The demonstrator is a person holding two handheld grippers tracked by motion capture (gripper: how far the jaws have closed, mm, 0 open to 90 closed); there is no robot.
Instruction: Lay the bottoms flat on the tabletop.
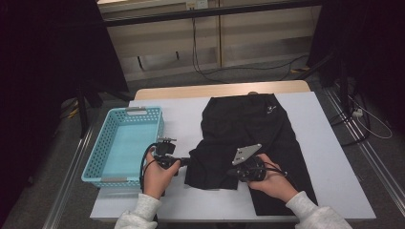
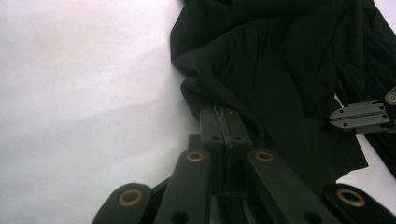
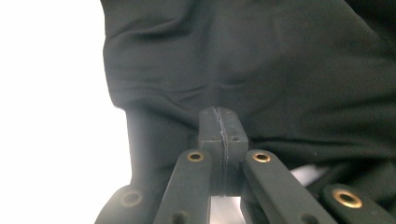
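A black garment [image 1: 248, 129] lies spread on the white table [image 1: 329, 162], with its lower left part folded over on itself. My left gripper [image 1: 188, 161] is at the left edge of that fold. Its jaws are shut, and the cloth edge [image 2: 280, 70] is pinched at the tips of the left gripper [image 2: 225, 119]. My right gripper [image 1: 229, 172] rests on the garment's lower middle, pointing left. Its jaws are shut too, with the cloth [image 3: 257, 60] puckering at the tips of the right gripper [image 3: 220, 119]. In the left gripper view the right gripper [image 2: 332, 117] shows farther off.
An empty light blue mesh basket [image 1: 110, 129] stands at the table's left edge, close to my left hand. Bare white tabletop [image 1: 181, 114] lies between basket and garment and along the right side. Cables run on the floor beyond the table.
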